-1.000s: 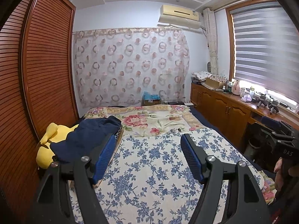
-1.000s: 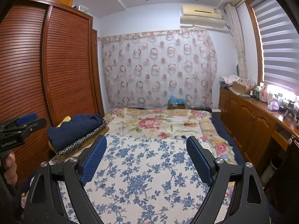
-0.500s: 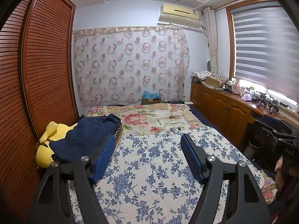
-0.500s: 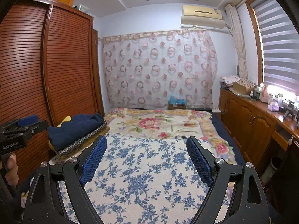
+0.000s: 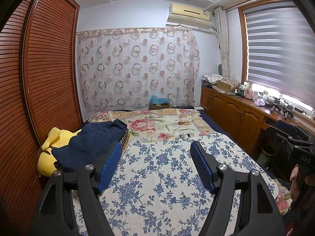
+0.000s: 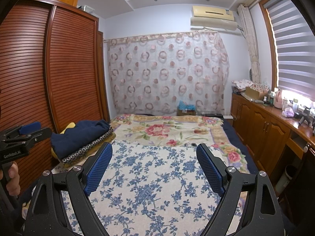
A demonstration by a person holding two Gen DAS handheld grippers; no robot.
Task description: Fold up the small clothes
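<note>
"DAS" stands on the right gripper (image 5: 302, 158) body; "GenRobot.AI", as far as it reads, on the left gripper (image 6: 13, 154) body.

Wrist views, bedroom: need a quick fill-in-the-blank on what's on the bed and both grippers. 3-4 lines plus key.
1. The navy garment lies partly over a ____ plush toy.
2. The left gripper and right gripper both hold ____.
3. The cloth under both grippers has a ____ floral print.
4. The garment lies toward the bed's ____ side in both views.

Missing words: yellow; nothing; blue; left
</note>
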